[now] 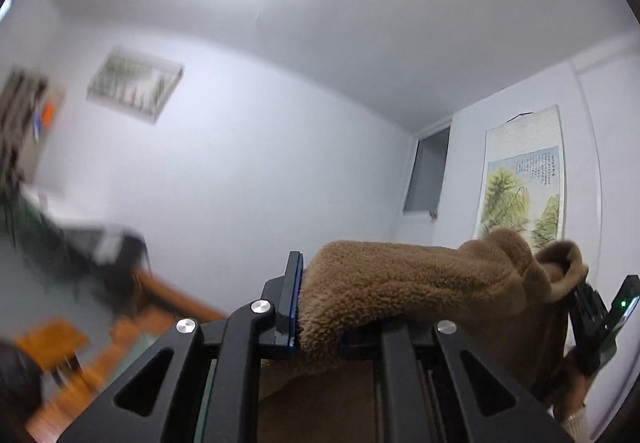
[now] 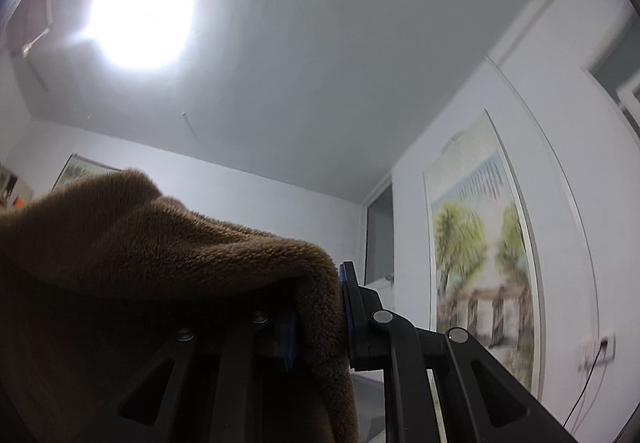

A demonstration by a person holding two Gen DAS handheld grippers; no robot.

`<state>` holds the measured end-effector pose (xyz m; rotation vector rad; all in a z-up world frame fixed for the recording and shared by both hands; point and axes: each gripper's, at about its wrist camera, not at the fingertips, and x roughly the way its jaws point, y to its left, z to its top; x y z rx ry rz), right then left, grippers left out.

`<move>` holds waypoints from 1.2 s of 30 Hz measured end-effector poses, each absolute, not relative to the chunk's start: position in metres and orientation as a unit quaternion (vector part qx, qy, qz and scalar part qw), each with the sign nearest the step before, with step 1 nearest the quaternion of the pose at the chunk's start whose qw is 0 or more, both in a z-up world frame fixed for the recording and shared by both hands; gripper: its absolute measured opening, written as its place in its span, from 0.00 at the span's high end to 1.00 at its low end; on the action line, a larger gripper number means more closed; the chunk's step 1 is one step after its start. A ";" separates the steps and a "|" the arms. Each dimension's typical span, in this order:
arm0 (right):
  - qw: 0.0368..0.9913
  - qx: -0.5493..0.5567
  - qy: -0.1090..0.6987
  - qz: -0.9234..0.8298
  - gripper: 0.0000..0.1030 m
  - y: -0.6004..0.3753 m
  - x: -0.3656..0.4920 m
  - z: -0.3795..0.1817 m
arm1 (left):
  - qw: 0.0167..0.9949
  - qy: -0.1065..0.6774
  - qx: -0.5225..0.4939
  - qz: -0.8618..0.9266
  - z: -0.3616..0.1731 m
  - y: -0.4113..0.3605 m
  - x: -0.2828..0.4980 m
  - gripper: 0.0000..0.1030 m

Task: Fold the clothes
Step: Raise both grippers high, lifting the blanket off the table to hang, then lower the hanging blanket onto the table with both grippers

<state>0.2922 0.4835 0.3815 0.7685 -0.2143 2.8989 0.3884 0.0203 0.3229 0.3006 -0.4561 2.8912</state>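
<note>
- Left gripper (image 1: 320,307): black angular linkage arms, silver round screws, blue-edged pads.
- Right gripper (image 2: 320,311): same black arms, silver screws, blue pads.
- Cream knit cuff (image 1: 576,423).

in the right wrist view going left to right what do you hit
ceiling light → brown fleece garment → right gripper pinching the fleece edge → grey recessed panel → hanging scroll painting → wall outlet with a black cord

Plain brown fleece garment (image 1: 400,283)
</note>
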 end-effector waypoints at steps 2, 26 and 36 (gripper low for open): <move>0.064 0.249 -0.057 0.965 0.83 0.486 0.293 0.375 | 0.085 -0.133 0.114 0.981 0.331 0.025 0.398 0.85; -0.005 0.251 -0.062 0.966 0.83 0.470 0.314 0.331 | -0.013 -0.128 0.095 0.987 0.319 -0.002 0.376 0.81; -0.002 0.119 -0.072 0.990 0.83 0.446 0.175 0.282 | -0.010 -0.114 -0.063 0.991 0.257 0.000 0.185 0.81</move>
